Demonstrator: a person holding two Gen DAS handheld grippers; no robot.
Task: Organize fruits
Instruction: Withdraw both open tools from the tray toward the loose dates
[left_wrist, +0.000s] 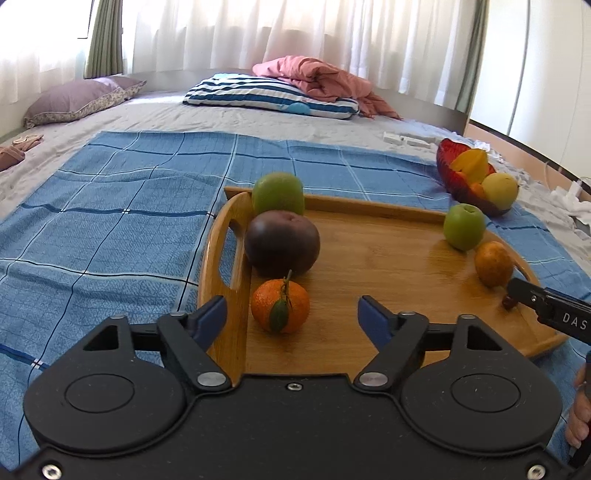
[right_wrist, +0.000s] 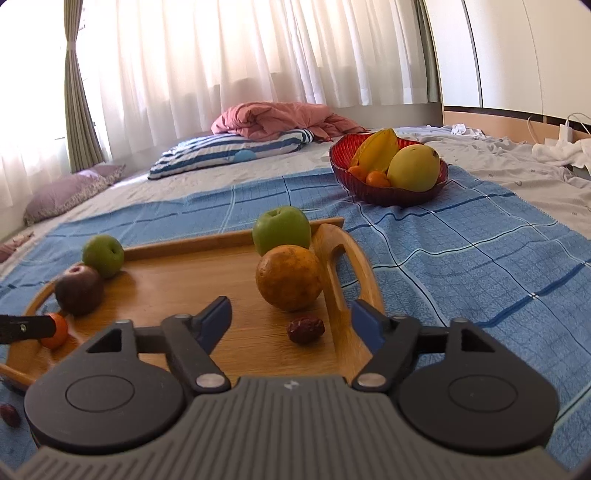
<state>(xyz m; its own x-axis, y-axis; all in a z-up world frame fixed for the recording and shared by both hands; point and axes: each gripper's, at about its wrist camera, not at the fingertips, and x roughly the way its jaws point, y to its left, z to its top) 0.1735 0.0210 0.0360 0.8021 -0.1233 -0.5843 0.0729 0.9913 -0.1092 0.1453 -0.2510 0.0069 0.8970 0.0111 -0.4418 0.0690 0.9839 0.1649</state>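
On the wooden tray (left_wrist: 388, 258), the small tangerine (left_wrist: 280, 305) sits at the near left corner, just ahead of the left gripper (left_wrist: 291, 317), whose blue pads stand wide apart with nothing between them; the fruit lies just beyond the tips. It looks light and a little soft, so a gentle squeeze across its round middle seems best, clear of the stem and leaf, which could slip or tear. Directly behind it, close to touching, is a dark purple fruit (left_wrist: 281, 243), likely heavier and smooth-skinned, and behind that a green apple (left_wrist: 277, 194) against the tray's far rim.

The right gripper (right_wrist: 290, 319) is likewise open and empty. A wrinkled red date (right_wrist: 306, 329) lies just beyond its tips, small and light, easy to pinch but easy to knock away. Near it stand a mottled orange (right_wrist: 289, 277) and a second green apple (right_wrist: 281, 229), both hard, round and prone to rolling.

The tray's raised handle (right_wrist: 343, 266) crowds the right-hand pad's side. A red bowl (right_wrist: 388, 184) of fruit waits well apart on the blue checked cloth (right_wrist: 480, 258), and another date (right_wrist: 10, 415) lies off the tray.
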